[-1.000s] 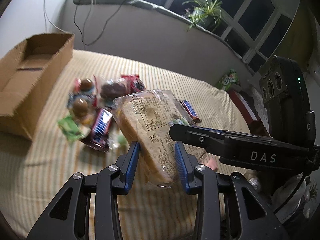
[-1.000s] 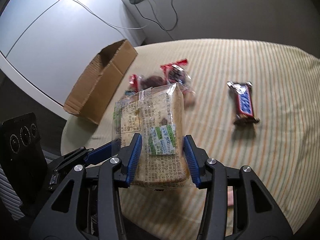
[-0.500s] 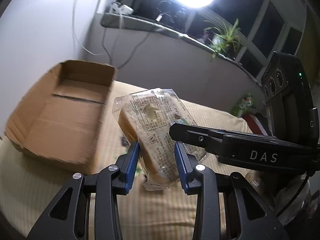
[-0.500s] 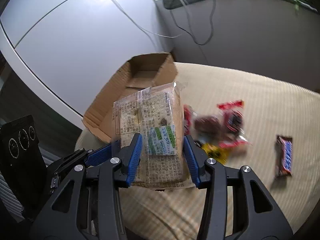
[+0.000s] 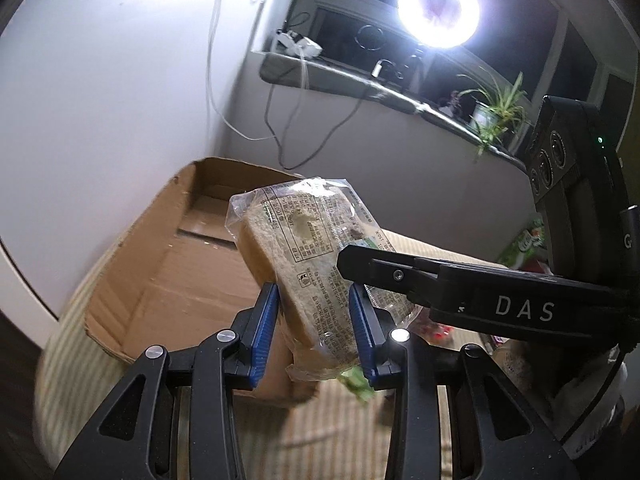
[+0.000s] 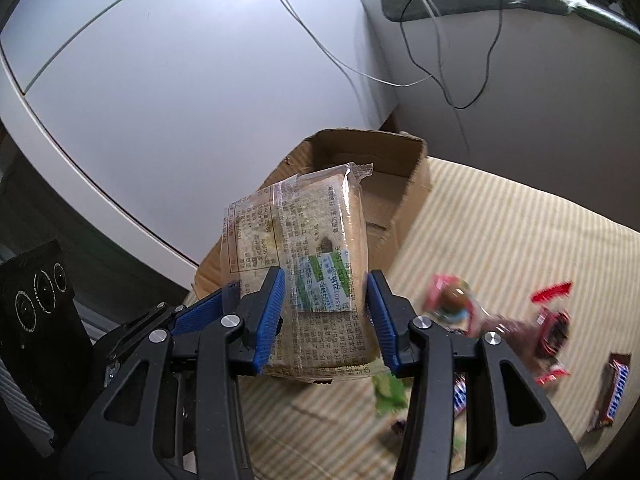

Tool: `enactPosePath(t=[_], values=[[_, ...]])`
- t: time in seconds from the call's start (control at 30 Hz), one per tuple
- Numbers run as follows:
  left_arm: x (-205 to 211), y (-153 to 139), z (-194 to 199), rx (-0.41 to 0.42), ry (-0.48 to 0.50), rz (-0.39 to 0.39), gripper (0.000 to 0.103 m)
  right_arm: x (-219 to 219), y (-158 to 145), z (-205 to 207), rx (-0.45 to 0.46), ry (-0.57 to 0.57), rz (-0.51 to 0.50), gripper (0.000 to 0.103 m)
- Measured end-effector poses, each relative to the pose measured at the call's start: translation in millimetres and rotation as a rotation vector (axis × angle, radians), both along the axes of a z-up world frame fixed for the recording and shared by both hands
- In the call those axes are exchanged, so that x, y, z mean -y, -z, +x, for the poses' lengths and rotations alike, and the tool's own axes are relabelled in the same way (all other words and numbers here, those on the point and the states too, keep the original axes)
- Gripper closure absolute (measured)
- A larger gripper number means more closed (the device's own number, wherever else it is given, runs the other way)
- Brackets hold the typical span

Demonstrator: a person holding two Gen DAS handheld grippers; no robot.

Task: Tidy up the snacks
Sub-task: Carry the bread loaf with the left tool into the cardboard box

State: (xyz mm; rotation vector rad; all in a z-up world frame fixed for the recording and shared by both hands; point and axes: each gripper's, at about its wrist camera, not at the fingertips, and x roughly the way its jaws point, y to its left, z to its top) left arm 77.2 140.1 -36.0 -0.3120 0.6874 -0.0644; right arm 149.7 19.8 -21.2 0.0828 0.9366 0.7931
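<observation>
Both tongs are clamped on one wrapped bread loaf (image 5: 304,264): left tongs (image 5: 314,326) and right tongs (image 6: 326,314) at its near end. Its long axis points forward and up toward the open cardboard box (image 5: 168,272), which lies just ahead and below.

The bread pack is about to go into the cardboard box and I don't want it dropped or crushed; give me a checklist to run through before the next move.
1. Left gripper pinches the bread pack: ok, both blue pads press its sides.
2. Right gripper grips the same pack: ok, pads on both sides.
3. Pack clear of the striped cloth: ok, held in the air.
4. Cardboard box open and free inside: ok, visible floor is bare.
5. Pack over the box opening: cannot tell, it overlaps the box in both views.
6. Wrapper intact: cannot tell, its underside is hidden.
</observation>
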Motion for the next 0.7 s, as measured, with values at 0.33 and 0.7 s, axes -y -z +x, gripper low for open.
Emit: enactPosePath(t=[0.33,0.7], values=[[-29,13,11,-0.024,-0.068,0.015,0.069,-40,13,22,-0.019,-0.052,-0.013,0.058],[-37,21,16,-0.042,-0.095,0.019,0.069,-51,17,30,-0.009,-0.061,-0.038,0.058]])
